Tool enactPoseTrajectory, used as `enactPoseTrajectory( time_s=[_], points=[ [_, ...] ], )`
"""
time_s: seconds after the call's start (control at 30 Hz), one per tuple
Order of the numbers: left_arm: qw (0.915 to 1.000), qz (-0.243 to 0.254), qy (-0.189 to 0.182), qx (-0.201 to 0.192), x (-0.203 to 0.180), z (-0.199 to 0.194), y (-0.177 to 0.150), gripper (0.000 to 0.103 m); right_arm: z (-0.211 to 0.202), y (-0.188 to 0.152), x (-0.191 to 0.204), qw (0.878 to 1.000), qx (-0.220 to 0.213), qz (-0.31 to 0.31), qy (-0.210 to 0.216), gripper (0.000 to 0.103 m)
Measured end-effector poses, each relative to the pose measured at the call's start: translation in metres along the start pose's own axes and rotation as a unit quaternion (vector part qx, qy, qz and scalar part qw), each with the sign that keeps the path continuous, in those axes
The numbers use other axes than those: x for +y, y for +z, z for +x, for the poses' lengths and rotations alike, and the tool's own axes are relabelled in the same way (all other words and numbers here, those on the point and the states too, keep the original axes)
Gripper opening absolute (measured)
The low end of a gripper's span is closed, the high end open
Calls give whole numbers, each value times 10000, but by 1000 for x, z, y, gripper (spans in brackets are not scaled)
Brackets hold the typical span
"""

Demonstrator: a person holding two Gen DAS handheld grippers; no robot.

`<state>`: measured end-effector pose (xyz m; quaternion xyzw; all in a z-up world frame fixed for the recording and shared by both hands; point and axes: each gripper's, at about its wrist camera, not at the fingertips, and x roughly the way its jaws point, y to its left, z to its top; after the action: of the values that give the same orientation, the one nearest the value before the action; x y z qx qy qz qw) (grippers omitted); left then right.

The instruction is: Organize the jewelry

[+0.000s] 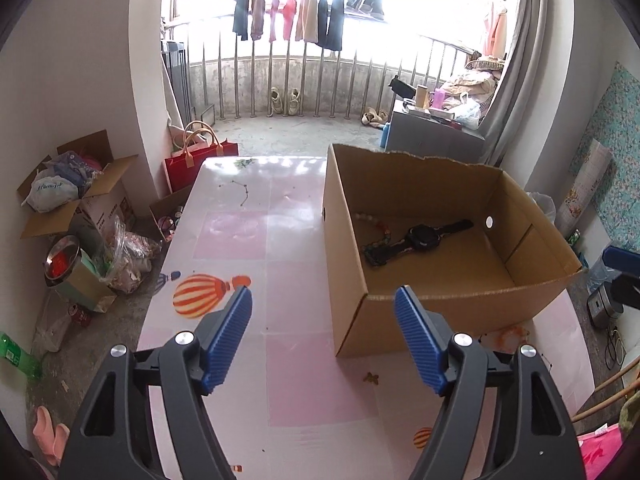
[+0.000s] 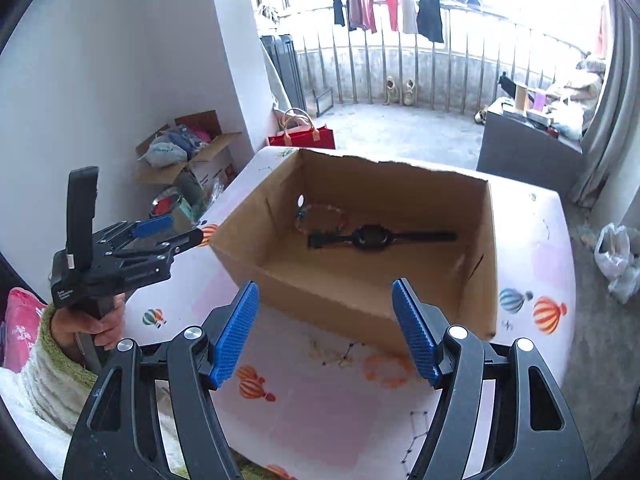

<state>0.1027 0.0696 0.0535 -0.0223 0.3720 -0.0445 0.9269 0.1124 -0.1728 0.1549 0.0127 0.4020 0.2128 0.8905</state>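
Observation:
An open cardboard box (image 1: 440, 320) stands on the pink table (image 1: 296, 380). Inside it lie a black wristwatch (image 1: 420, 238) and a beaded bracelet (image 1: 382, 232), touching each other. My left gripper (image 1: 323, 294) is open and empty, over the table at the box's near left corner. My right gripper (image 2: 326, 286) is open and empty too, just short of the box's (image 2: 478, 280) near wall, facing the watch (image 2: 370, 238) and bracelet (image 2: 320, 216). The right wrist view shows the left gripper (image 2: 188, 228) held in a hand left of the box. A small brownish piece (image 1: 372, 378) lies on the table before the box.
The tablecloth (image 2: 320, 408) carries printed balloons and star-line patterns. Left of the table the floor is crowded with cardboard boxes (image 1: 80, 200), bags and a red tote (image 1: 196, 160). A grey cabinet (image 1: 432, 132) stands behind the box. Railings and hanging clothes fill the back.

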Motion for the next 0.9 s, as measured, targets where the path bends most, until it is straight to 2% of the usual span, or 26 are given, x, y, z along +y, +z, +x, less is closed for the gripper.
enactPoseTrajectory(
  time_s=[0.07, 0.2, 0.37, 0.5, 0.67, 0.77, 0.9],
  points=[
    [10000, 54, -28, 79, -3, 1, -17, 72, 2, -19, -10, 9994, 185, 278, 35, 66],
    [9993, 177, -114, 294, -11, 10, -49, 73, 17, -57, -22, 9961, 387, 768, -205, 66],
    [9984, 368, -206, 373, -23, 21, -75, 73, 25, -77, -36, 9903, 352, 1315, -274, 55],
    [9962, 610, -385, 495, -37, 32, -89, 73, 39, -90, -38, 9902, 336, 1295, -392, 48],
    [9893, 1250, -453, 601, -62, 42, -105, 73, 55, -96, -38, 9924, 416, 1049, -498, 34],
    [9853, 1510, -411, 686, -71, 48, -109, 73, 58, -91, -37, 9943, 338, 839, -566, 32],
    [9844, 1547, -460, 701, -72, 51, -108, 77, 63, -81, -38, 9964, 248, 525, -615, 31]
  ],
)
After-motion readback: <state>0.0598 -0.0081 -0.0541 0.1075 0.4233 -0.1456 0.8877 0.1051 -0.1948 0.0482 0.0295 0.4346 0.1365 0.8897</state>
